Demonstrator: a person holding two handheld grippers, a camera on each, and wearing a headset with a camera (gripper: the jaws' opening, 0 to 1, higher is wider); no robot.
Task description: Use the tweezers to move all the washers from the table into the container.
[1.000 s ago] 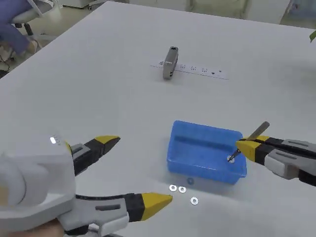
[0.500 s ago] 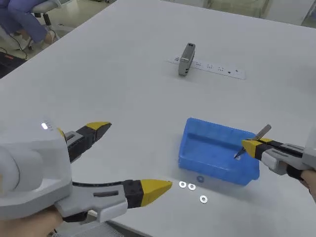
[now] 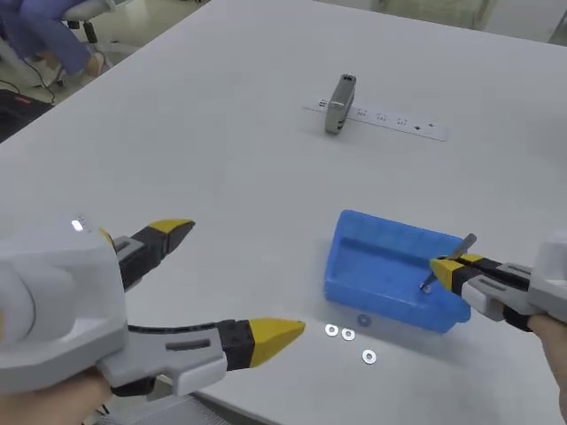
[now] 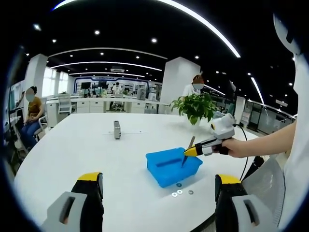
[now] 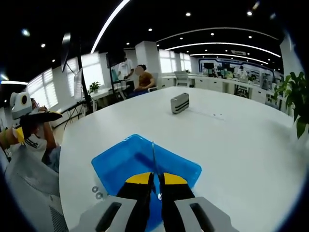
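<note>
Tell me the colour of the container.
The container is blue; the head view shows it best.

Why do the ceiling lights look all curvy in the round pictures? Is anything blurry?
Left and right gripper views: fisheye lenses bend the ceiling lights into arcs. Head view: no bending; the close-up left gripper looks slightly soft, the washers sharp.

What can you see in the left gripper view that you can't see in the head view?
The left gripper view adds a potted plant, people past the table, and ceiling lights. The head view adds the left tool's white body, and a look down into the blue container. Both share the open left tool, the right tool shut on the tweezers over the container, three washers on the table beside it, and the grey block.
</note>
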